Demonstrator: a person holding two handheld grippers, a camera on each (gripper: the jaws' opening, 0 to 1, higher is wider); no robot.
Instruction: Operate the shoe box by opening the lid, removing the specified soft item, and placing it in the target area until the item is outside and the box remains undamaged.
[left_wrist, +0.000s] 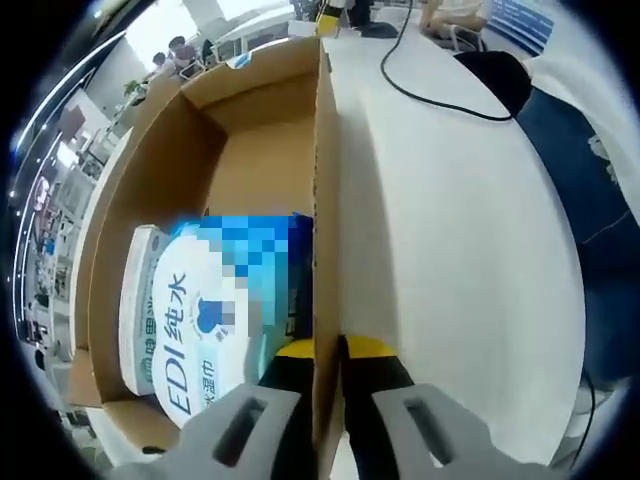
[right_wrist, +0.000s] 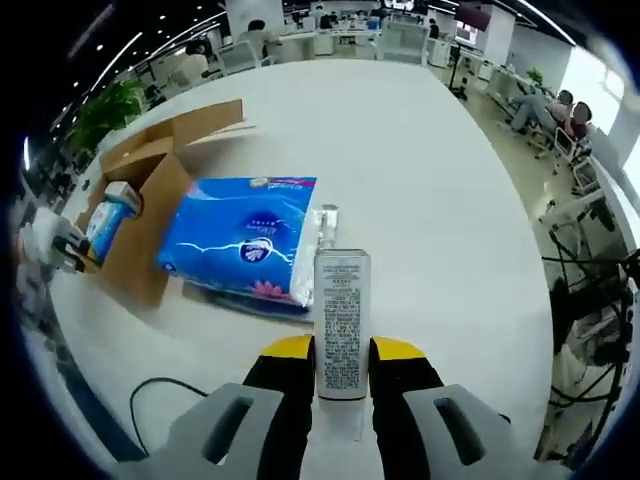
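Right fingers (right_wrist: 342, 362) pinch a bottle (right_wrist: 342, 322); left fingers (left_wrist: 327, 352) clamp the box wall (left_wrist: 326, 200).

I see a white table (right_wrist: 420, 180) carrying an open cardboard box (right_wrist: 150, 200) at left, a blue tissue pack (right_wrist: 245, 240) just right of it, and a black cable (right_wrist: 150, 400) nearer me.

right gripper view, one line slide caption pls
Right tongs grip a small spray bottle beside a blue tissue pack and open cardboard box.
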